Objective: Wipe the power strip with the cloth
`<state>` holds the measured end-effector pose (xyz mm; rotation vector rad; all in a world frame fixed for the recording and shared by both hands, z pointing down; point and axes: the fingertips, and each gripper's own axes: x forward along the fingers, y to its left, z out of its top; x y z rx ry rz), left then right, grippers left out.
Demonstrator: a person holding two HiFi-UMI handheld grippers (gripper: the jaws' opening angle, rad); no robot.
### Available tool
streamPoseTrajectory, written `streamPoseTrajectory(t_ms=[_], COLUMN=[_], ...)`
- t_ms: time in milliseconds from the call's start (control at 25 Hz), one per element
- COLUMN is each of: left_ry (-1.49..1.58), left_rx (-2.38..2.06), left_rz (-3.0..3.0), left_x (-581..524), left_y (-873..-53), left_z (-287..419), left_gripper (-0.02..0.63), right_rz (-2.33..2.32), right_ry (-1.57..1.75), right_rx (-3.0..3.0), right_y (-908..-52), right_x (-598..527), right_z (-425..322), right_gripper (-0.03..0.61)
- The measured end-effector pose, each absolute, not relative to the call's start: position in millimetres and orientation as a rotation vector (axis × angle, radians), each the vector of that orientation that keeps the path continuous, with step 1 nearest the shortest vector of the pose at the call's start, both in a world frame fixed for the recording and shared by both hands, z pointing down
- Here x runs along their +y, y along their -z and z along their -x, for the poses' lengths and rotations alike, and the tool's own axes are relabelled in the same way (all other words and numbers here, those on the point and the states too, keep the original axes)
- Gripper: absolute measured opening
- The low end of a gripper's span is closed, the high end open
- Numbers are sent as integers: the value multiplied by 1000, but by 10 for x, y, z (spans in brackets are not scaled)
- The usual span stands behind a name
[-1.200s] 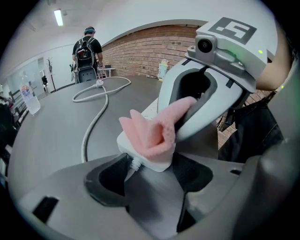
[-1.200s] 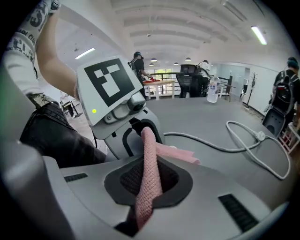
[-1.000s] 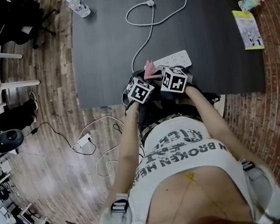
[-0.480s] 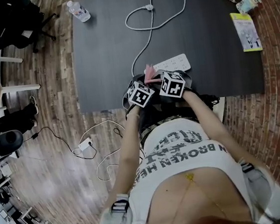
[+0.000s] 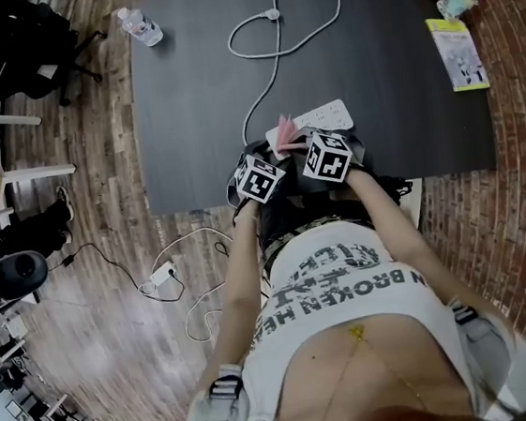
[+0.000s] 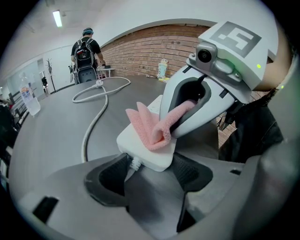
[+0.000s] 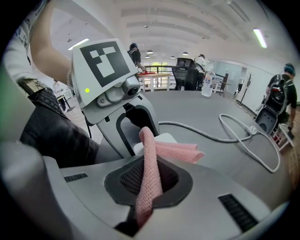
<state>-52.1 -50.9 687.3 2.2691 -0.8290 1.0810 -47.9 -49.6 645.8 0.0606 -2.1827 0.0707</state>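
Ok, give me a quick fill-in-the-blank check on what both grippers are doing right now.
1. The right gripper is clamped on a ____ cloth.
2. The left gripper grips the power strip at the end where its ____ comes out.
3. The water bottle stands at the table's far ____ corner.
Missing words: pink; cord; left.

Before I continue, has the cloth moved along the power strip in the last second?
Yes, slightly: the cloth has shifted right along the power strip, baring its cable end.
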Motion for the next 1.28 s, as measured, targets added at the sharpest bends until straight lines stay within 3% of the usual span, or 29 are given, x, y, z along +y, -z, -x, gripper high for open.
streamPoseTrajectory(t_ms=[1280], left_ry=[-1080], left_rx=[-829], left_rz=[-2267], left_x=[-501], left_y=[-6854], left_z=[517], left_gripper=[285], right_rz=[-273], right_ry=[-128], right_rx=[-2078], right_y=[-6474], right_x=[-757], right_z=[-103], right_gripper=[17])
